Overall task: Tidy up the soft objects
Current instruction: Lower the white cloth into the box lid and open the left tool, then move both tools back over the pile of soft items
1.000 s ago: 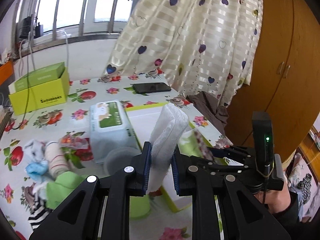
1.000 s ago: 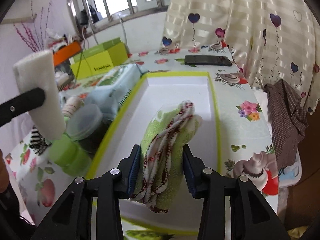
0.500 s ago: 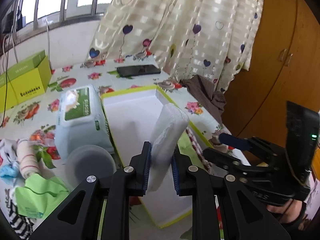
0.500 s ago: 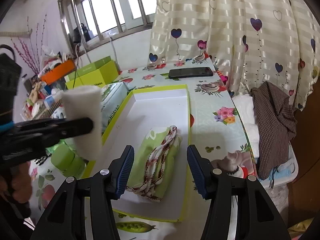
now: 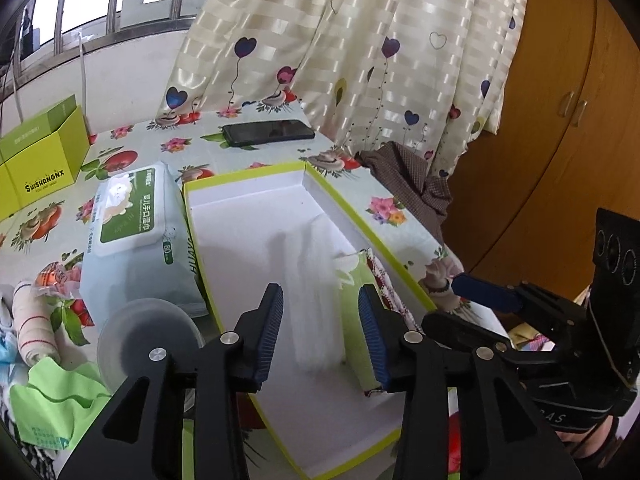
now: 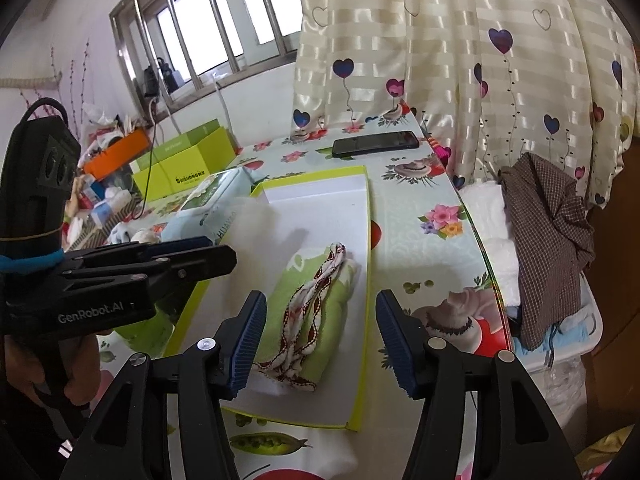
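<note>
In the shallow white box with the green rim (image 5: pixel 384 246) you have two soft things: a folded green cloth with a red-and-white braided edge (image 6: pixel 316 312), lying flat near the box's right wall, and one white folded cloth (image 5: pixel 316 300), blurred in the picture, just left of the green one. Your left gripper (image 5: pixel 322 334) has just been opening; its fingers (image 5: pixel 270 330) stand wide on both sides of the white cloth and do not press it, so this cloth is released. Your right gripper (image 6: pixel 318 342) has also been opening; its fingers (image 6: pixel 246 342) are spread above the green cloth, and nothing is between the pads. Only the left wrist view shows the small pile of other soft things on the table (image 5: pixel 132 152) at the left: one green cloth (image 5: pixel 52 404), one rolled striped sock (image 5: pixel 30 320) and some more pieces that I cannot count. This view also shows the round grey lid (image 5: pixel 148 340). One pack of wet wipes (image 5: pixel 132 236) lies against the box's left wall, and one black phone (image 5: pixel 268 132) lies behind the box. Only the right wrist view shows the orange box (image 6: pixel 116 156) and your hand (image 6: pixel 60 364) on the left gripper's handle. Both views show the yellow-green carton (image 6: pixel 188 164) and one brown checked cloth (image 6: pixel 548 248) beyond the table's right edge.
</note>
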The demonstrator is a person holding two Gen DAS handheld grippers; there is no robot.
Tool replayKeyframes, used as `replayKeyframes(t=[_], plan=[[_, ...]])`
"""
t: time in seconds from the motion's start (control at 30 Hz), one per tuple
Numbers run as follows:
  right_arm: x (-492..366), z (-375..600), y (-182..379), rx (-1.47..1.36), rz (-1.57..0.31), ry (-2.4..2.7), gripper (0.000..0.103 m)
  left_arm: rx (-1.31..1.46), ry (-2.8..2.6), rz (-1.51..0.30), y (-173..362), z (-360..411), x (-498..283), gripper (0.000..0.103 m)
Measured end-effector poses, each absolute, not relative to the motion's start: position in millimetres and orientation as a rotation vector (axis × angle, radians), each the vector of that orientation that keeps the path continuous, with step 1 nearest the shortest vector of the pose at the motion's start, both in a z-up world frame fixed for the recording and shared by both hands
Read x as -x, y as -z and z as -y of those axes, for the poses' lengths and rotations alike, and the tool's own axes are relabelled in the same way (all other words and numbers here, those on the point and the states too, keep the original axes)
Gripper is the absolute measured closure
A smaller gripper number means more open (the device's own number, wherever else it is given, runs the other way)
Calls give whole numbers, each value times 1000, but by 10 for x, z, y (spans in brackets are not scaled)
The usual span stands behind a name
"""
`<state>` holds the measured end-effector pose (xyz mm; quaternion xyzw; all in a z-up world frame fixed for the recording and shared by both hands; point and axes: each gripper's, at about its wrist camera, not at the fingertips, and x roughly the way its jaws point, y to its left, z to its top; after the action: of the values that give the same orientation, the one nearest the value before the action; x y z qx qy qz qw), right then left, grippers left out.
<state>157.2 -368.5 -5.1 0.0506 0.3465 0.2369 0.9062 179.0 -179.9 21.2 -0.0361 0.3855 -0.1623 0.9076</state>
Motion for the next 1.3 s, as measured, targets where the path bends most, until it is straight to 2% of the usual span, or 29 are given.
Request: replayKeyframes(t=[0.23, 0.47, 0.77, 1.3], plan=[[-1464, 3634, -45, -103, -688, -486, 44, 80, 340, -772, -308, 1729, -1613, 62], [-1249, 3532, -189, -98, -639, -488, 35, 85, 316, -707, -483, 1565, -1313, 62], [-960, 3293, -308, -78, -629, -533, 35, 107, 298, -661, -593, 1308, -955, 62], [-587, 2615, -363, -16, -636, -687, 35, 149, 224, -630, -423, 668, -379, 62]])
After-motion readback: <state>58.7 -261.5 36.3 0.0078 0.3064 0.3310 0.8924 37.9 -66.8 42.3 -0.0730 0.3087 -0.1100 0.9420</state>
